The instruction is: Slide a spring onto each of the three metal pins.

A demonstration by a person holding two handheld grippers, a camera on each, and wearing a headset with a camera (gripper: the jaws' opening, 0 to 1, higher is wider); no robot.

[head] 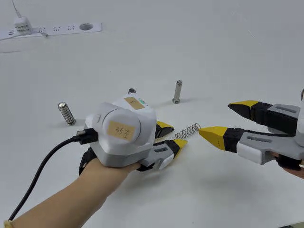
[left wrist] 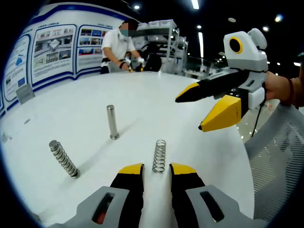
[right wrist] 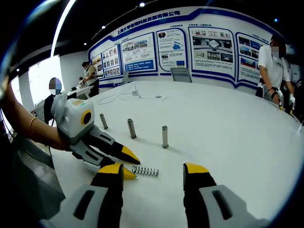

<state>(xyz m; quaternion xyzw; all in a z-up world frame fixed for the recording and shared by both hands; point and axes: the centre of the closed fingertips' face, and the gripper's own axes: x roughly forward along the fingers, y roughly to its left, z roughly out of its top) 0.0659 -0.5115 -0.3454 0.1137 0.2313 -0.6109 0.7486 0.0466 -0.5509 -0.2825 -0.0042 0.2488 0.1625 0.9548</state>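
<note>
While the loose spring (head: 187, 131) lies mid-way across the worktop (head: 228, 47), parted jaws of the left gripper (head: 176, 134) flanking its end, right gripper (head: 216, 118) released alongside, bare pin (head: 177, 91) toward the far edge.

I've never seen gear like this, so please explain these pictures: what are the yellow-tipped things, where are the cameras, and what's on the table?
A person holds two hand tools with yellow-tipped jaws: the left gripper and right gripper, both open, holding nothing. One picture comes from a headset camera; the others from a camera on each gripper. On the white table stand a bare pin, a sprung pin and a second sprung pin. A loose spring lies at the left gripper's tips.
</note>
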